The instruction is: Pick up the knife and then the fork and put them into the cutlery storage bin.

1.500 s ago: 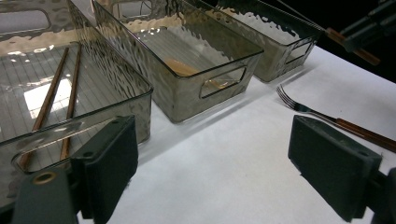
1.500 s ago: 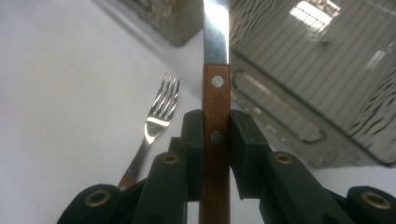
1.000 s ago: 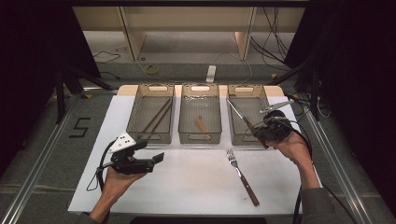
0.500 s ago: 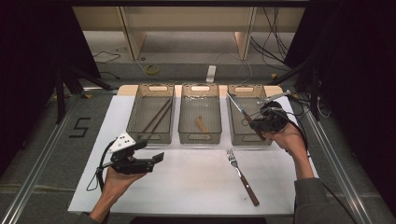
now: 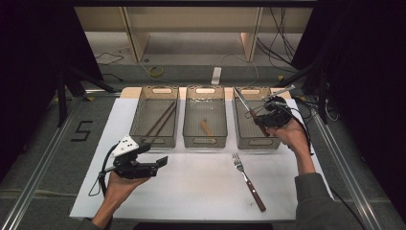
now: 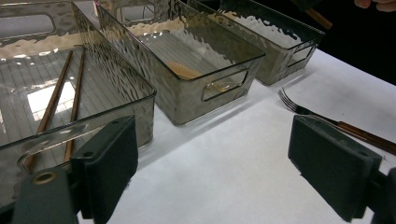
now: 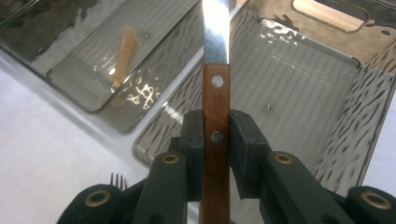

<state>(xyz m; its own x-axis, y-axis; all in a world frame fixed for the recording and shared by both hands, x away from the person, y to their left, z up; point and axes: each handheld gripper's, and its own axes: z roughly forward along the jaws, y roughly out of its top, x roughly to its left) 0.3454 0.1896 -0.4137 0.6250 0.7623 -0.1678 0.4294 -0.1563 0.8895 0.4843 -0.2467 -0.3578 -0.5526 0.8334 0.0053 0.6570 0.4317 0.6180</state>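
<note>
Over the right-hand bin (image 5: 258,125), right gripper (image 7: 216,135) clamped on a knife (image 7: 215,88) by its wooden riveted handle, both pads pressed to the wood. Blade runs up and away above the bin's ribbed floor; in the high view it slants toward the bin's far left corner. Left gripper (image 6: 224,163) held low over the white mat (image 5: 201,182), jaws spread wide, nothing between them. A fork (image 5: 248,181) lies on the mat near the right bin. Middle bin (image 5: 206,117) holds one pale wooden piece (image 5: 207,129); left bin (image 5: 154,120) holds two chopsticks (image 5: 160,120).
</note>
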